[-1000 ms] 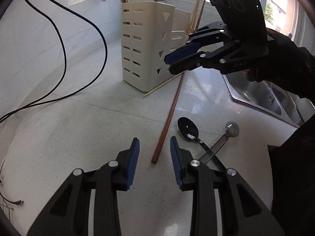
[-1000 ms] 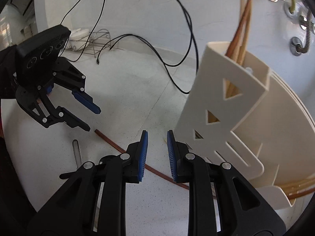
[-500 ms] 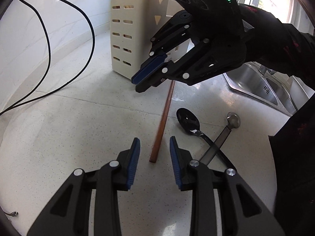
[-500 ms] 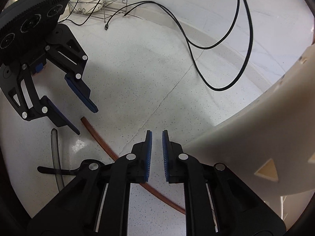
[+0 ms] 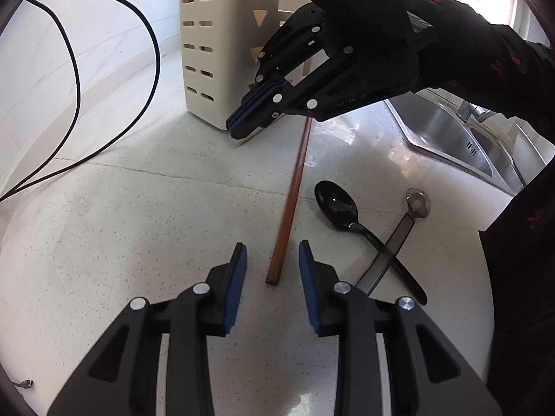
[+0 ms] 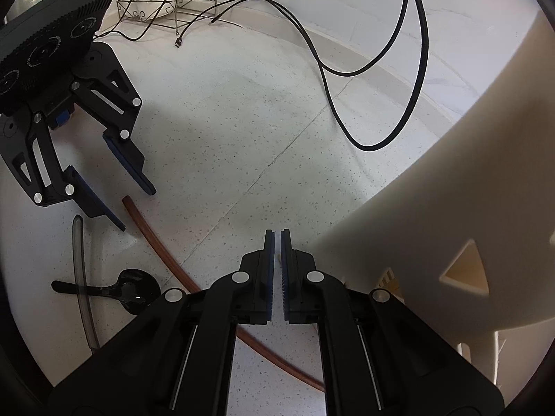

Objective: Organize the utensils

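Note:
A brown chopstick [image 5: 291,201] lies on the white counter, its near end between the fingers of my open left gripper [image 5: 272,260], which hovers above it. To the right a black spoon [image 5: 336,204] lies crossed with a clear-handled spoon [image 5: 399,239]. My right gripper [image 5: 236,131] is down at the base corner of the cream utensil holder [image 5: 215,52], which has chopsticks in it. In the right wrist view the right gripper [image 6: 276,234] has its pads closed on a thin pale chopstick tip [image 6: 277,256]. The left gripper [image 6: 135,208] is at the left.
A steel sink [image 5: 451,131] is sunk into the counter at the right. Black cables [image 5: 76,86] loop over the counter and wall to the left. A wire rack [image 6: 166,3] stands far back. A dark sleeve [image 5: 485,59] reaches in from the right.
The right gripper came down and left to the holder's base corner and its jaws closed. The left gripper stayed over the brown chopstick's end.

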The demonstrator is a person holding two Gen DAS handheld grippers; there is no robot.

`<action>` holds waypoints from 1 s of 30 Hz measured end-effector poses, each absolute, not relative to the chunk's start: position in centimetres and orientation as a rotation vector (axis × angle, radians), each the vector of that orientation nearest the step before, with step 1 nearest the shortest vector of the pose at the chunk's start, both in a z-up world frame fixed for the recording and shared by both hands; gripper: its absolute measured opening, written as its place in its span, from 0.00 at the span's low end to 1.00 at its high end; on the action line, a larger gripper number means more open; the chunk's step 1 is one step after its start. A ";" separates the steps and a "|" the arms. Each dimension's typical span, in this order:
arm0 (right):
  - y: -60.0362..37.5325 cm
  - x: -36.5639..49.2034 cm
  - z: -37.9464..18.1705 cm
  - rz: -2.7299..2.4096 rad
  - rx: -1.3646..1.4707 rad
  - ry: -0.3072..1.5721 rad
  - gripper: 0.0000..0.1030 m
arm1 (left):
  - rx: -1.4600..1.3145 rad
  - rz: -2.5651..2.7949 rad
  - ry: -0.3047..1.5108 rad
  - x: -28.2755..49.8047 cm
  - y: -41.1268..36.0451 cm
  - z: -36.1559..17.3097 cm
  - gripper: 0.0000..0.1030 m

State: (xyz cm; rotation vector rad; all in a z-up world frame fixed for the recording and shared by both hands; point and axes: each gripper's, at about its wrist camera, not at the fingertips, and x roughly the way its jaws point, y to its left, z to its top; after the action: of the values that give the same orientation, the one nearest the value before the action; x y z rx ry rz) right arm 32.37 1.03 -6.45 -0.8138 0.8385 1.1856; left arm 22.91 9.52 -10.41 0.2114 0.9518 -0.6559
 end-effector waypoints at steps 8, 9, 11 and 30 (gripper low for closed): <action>0.3 32.2 -6.3 1.226 -0.838 0.835 0.08 | 0.209 -0.658 0.947 23.1 10.0 -10.2 0.29; 0.3 32.2 -6.3 1.223 -0.842 0.834 0.08 | 0.208 -0.660 0.947 23.1 10.1 -10.1 0.29; 0.0 32.2 -6.2 1.225 -0.849 0.833 0.08 | 0.215 -0.657 0.940 23.0 10.0 -10.0 0.29; 1.2 32.9 -7.3 1.230 -0.921 0.874 0.17 | 0.227 -0.689 0.944 23.1 9.9 -10.4 0.29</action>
State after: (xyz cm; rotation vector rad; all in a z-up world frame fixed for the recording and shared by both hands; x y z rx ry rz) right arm 32.89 1.15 -7.30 -0.9207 0.8738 1.2300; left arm 23.09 9.91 -10.40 0.2268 0.9438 -0.6886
